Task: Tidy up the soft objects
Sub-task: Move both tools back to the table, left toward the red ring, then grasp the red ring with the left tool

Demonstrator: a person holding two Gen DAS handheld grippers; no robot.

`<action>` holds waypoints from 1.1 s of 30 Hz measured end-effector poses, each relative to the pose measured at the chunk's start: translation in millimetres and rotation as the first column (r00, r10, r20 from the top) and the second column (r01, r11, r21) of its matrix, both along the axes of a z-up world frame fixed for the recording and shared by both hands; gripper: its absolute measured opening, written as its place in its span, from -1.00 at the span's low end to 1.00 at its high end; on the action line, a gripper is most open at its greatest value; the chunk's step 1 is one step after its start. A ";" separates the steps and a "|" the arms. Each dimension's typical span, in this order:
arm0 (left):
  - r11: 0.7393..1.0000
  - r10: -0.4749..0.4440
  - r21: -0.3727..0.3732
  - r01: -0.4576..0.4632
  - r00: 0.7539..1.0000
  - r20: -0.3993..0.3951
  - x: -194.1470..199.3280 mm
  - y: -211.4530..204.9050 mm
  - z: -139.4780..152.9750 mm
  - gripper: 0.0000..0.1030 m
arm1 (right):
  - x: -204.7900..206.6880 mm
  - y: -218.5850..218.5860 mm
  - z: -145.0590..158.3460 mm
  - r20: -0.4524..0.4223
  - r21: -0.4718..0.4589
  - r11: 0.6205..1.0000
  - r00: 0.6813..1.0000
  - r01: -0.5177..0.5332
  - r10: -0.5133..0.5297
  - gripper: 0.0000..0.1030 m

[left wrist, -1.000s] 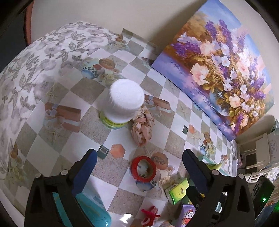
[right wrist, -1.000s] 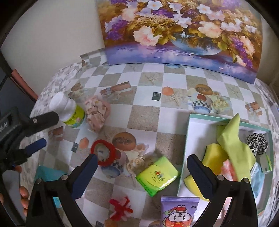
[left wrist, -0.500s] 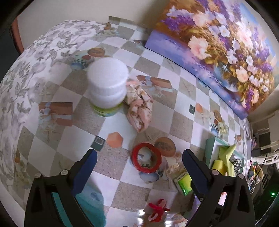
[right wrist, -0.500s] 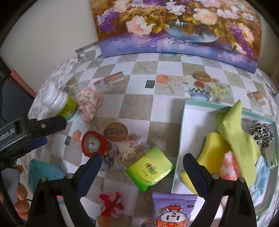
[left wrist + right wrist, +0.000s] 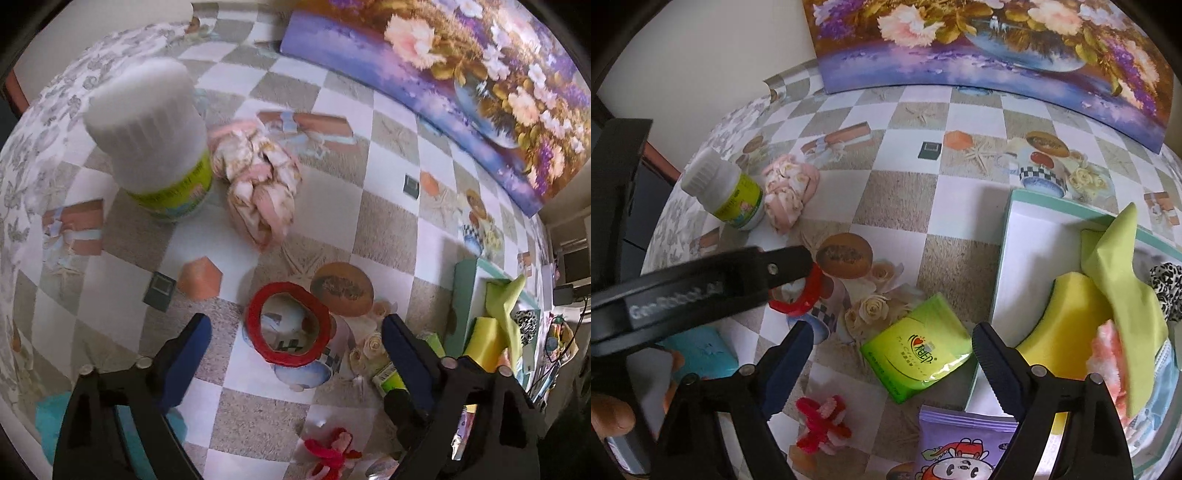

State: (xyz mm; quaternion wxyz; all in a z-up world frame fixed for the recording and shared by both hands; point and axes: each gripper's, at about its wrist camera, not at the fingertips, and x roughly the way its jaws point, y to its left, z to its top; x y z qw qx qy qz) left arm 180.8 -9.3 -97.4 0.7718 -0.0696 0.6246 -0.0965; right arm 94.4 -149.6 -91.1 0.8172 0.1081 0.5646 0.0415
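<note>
With jaws spread wide and empty, the left gripper [image 5: 295, 328] should reach up-frame past the red tape ring [image 5: 288, 325] and pinch the crumpled pink floral cloth [image 5: 258, 184] mid-bundle, clear of the white-capped bottle [image 5: 151, 136].

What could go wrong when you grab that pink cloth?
The pink cloth touches the bottle, so the open left hand-held gripper might tip the bottle. The red ring lies between gripper and cloth and could be knocked or pinched by mistake.
</note>
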 end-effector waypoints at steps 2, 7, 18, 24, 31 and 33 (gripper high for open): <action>1.000 0.002 0.005 -0.002 1.000 -0.018 1.0 -0.8 -6.7 0.73 | 0.8 0.7 -3.8 -0.010 0.003 1.000 1.000 -0.006 0.006 0.69; 0.999 0.013 0.031 -0.012 0.999 -0.034 2.4 0.9 -16.6 0.71 | 2.6 6.0 -8.2 -0.017 -0.035 0.999 0.999 -0.029 0.028 0.68; 0.999 -0.016 0.051 0.018 0.999 -0.049 1.2 -4.2 -21.8 0.63 | 3.1 7.8 -9.2 -0.019 -0.042 0.998 0.999 -0.044 0.043 0.68; 0.997 -0.037 0.070 0.040 0.998 -0.043 1.9 -16.9 -23.6 0.62 | 4.2 4.6 -6.4 -0.008 -0.032 0.999 0.999 -0.031 0.031 0.68; 0.991 -0.030 0.129 0.032 0.999 -0.022 -1.5 -25.2 -22.7 0.07 | 5.4 2.7 -5.7 0.004 -0.027 0.999 0.999 -0.038 0.038 0.68; 0.992 -0.022 0.123 0.025 0.999 -0.026 -2.4 -23.9 -23.1 0.06 | 6.4 3.7 -3.7 0.011 -0.045 0.998 0.999 -0.042 0.042 0.68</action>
